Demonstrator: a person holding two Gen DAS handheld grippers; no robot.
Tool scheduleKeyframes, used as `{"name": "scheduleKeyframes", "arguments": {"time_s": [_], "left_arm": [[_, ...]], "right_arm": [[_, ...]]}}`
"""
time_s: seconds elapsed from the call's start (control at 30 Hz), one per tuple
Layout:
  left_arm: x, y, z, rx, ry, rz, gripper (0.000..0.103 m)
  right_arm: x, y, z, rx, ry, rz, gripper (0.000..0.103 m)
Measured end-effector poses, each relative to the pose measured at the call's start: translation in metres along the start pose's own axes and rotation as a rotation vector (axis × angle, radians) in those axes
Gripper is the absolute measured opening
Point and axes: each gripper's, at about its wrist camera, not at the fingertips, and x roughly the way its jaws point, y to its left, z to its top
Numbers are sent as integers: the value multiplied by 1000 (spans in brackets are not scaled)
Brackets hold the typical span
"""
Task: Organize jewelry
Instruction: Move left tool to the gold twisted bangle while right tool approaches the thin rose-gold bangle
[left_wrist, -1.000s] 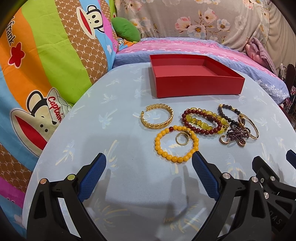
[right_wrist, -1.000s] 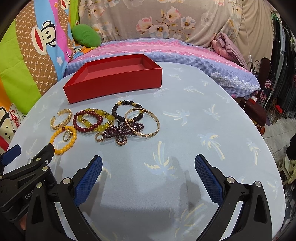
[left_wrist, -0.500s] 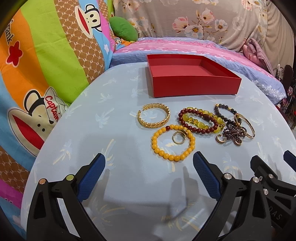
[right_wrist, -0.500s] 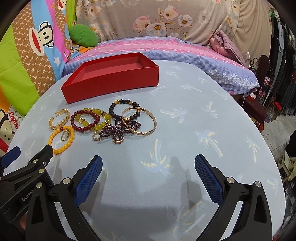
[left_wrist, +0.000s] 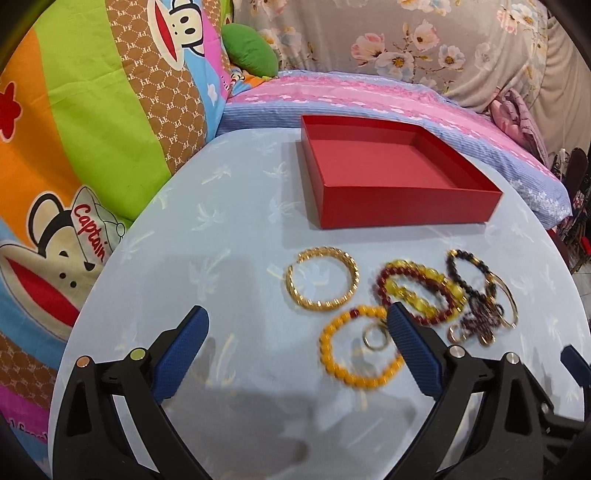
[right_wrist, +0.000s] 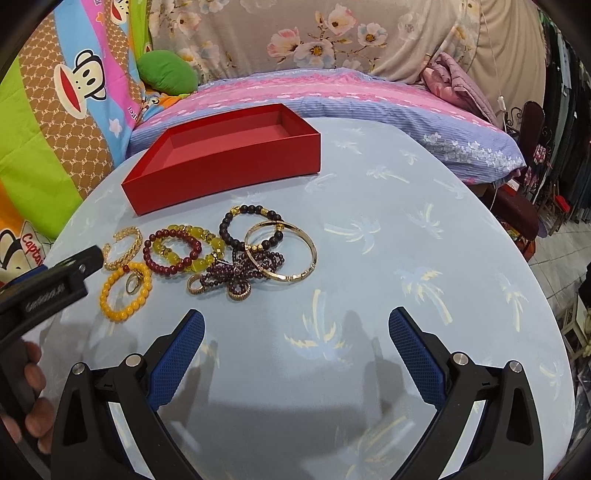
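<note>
An open red box (left_wrist: 391, 177) (right_wrist: 221, 158) stands empty at the far side of the round table. In front of it lie a gold cuff bracelet (left_wrist: 322, 277) (right_wrist: 123, 248), an orange bead bracelet (left_wrist: 332, 350) (right_wrist: 123, 291) with a gold ring (left_wrist: 373, 339) inside it, a dark red and yellow bead bracelet (left_wrist: 417, 293) (right_wrist: 177, 251), a black bead bracelet (right_wrist: 251, 229), a gold bangle (right_wrist: 282, 251) and a purple bead piece (right_wrist: 236, 275). My left gripper (left_wrist: 297, 328) is open just short of the gold cuff. My right gripper (right_wrist: 295, 332) is open, below the jewelry.
The table has a pale blue palm-print cloth (right_wrist: 388, 240). A bed with a pink and blue cover (left_wrist: 351, 92) lies behind it. Bright cartoon cushions (left_wrist: 74, 129) press against the table's left edge. Chairs and clutter (right_wrist: 524, 206) stand to the right.
My left gripper has moved forward and to the left toward the jewelry, which looks nearer and blurred. My right gripper has edged slightly forward. Both stay open.
</note>
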Motion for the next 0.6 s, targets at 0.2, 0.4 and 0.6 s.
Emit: {"name": "scheduleKeyframes", "arguments": {"time_s": [0.2, 0.4, 0.6], "left_arm": [[26, -5, 10, 27, 34, 5, 91], [46, -10, 11, 31, 78, -11, 76], [46, -10, 14, 22, 59, -38, 61]], "right_arm": [[8, 2, 7, -3, 11, 4, 97], [17, 0, 11, 10, 30, 16, 97], [25, -1, 13, 27, 54, 31, 96]]}}
